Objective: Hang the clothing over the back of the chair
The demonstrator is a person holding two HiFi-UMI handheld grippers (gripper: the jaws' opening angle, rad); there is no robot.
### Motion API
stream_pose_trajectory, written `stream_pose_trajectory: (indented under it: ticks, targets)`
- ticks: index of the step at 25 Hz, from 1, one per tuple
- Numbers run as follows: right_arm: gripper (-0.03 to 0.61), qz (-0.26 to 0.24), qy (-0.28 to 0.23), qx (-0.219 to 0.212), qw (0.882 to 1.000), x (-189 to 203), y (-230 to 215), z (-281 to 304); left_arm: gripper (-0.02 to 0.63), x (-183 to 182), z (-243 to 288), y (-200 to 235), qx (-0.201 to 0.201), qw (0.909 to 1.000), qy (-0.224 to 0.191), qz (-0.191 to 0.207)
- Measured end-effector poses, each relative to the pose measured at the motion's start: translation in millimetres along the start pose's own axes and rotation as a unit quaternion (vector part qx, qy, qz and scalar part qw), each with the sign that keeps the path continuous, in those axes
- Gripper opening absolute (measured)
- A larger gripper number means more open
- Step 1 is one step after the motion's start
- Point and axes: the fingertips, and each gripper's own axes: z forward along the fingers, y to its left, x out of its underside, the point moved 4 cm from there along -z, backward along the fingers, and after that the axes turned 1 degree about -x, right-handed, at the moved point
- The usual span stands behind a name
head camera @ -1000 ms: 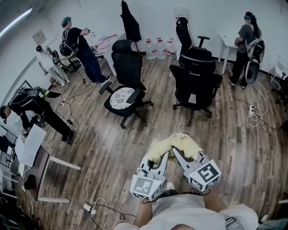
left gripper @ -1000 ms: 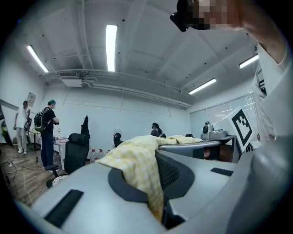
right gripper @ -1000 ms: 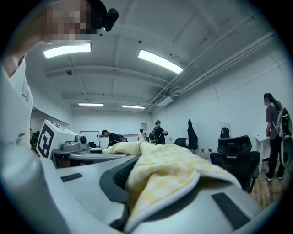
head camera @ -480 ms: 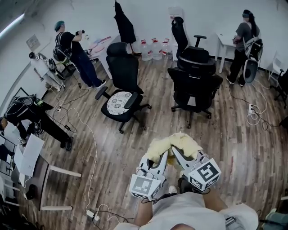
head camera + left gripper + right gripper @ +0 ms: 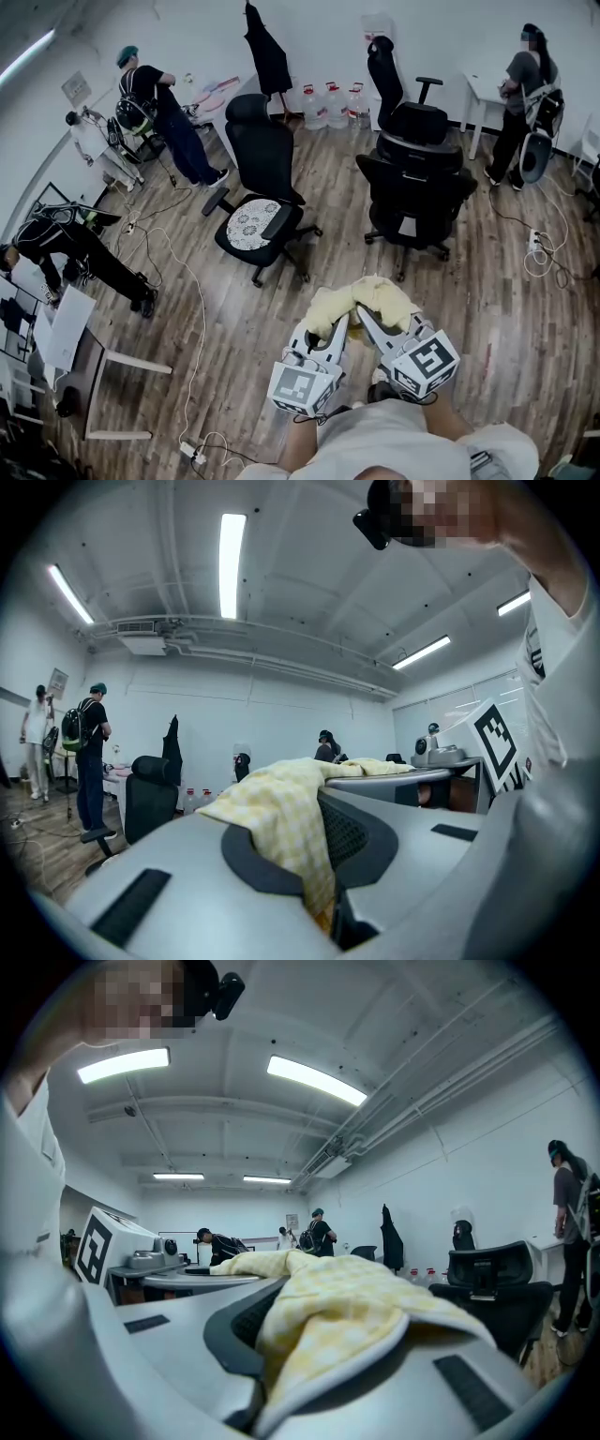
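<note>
A pale yellow checked garment (image 5: 361, 300) hangs bunched between my two grippers, held level in front of me above the wood floor. My left gripper (image 5: 336, 325) is shut on its left part, with cloth (image 5: 281, 817) pinched in the jaws. My right gripper (image 5: 367, 321) is shut on its right part, where the cloth (image 5: 337, 1321) drapes over the jaws. Ahead stand black office chairs: one with a patterned seat cushion (image 5: 262, 187) at centre left, another (image 5: 417, 187) at centre right with its back towards me.
A third black chair (image 5: 398, 89) stands behind, near water jugs (image 5: 328, 101) by the far wall. A dark coat (image 5: 269, 52) hangs on a stand. People work at the left (image 5: 159, 112), far left (image 5: 66, 244) and right (image 5: 525, 94). Cables (image 5: 192, 309) trail over the floor; a table (image 5: 84, 347) stands left.
Both grippers have travelled forward with the garment. The chairs shifted slightly in view, the right one nearer now. Both grips are unchanged.
</note>
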Motion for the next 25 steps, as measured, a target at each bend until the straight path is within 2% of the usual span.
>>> stream_pose_trajectory:
  ticks: [11,25]
  targets:
    - [0.040,0.002,-0.006,-0.022,1.000,-12.8,-68.3,18.6,0.031,-11.4,66.0,10.5,-0.021,0.9997,0.003,0.008]
    - [0.040,0.007,0.001,-0.011,1.000,-7.1,-125.5,58.4,0.031,-2.9,125.3,46.8,-0.014,0.9999,0.009,0.004]
